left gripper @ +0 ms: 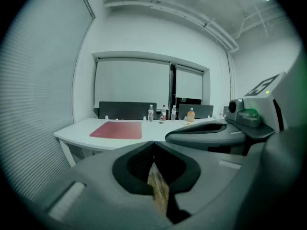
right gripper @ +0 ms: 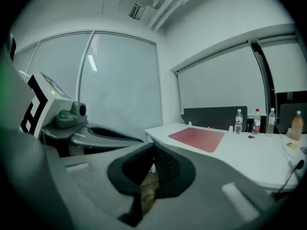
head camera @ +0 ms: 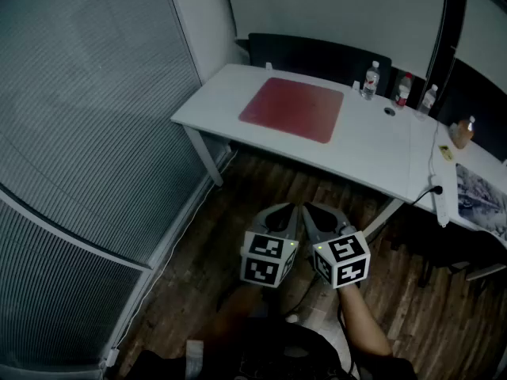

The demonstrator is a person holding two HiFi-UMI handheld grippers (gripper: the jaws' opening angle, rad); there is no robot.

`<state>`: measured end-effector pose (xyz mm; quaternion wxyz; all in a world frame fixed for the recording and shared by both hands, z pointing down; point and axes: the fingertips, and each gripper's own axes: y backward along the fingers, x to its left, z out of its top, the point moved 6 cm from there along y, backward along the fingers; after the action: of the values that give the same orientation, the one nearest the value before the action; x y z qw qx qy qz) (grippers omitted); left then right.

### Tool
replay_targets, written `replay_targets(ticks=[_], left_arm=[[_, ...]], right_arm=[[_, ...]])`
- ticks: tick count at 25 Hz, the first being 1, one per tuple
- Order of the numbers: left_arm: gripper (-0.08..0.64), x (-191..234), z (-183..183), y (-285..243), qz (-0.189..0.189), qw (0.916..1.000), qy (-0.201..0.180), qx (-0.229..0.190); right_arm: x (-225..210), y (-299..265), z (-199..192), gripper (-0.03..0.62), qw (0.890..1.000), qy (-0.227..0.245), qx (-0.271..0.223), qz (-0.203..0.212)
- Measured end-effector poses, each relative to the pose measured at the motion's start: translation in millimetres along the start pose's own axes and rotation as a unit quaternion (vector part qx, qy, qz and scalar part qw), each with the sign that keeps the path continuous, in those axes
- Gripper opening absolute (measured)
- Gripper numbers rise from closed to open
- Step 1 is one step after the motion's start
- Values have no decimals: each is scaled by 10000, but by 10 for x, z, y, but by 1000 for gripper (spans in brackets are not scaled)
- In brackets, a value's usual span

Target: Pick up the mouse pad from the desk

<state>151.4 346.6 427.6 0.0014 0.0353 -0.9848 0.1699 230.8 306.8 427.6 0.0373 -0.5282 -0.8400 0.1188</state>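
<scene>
Head view: red mouse pad [head camera: 293, 108] lies flat by the left end of the worktop [head camera: 372, 145], well apart from the left gripper [head camera: 279, 212] and right gripper [head camera: 317, 214], both closed on nothing. Looks thin, light and floppy, so I'd pinch its near edge or a corner. Bottles [head camera: 370, 81] along the back edge shouldn't get in the way

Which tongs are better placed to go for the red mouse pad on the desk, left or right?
Left, but only narrowly. The left tongs and right tongs are shut, empty, side by side, short of the desk; the mouse pad seems slightly toward the left one.
</scene>
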Motion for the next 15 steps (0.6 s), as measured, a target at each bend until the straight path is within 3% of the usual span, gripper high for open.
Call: replay_targets(ticks=[8,15], left_arm=[[5,-5,68,-144,38,10000,33,-48],[5,337,80,-329,73,9999,143,-34]], right_arm=[[-172,-51,30,2,10000,-50,-51,2],[-212,-423,83,2,10000,-55,-31,56]])
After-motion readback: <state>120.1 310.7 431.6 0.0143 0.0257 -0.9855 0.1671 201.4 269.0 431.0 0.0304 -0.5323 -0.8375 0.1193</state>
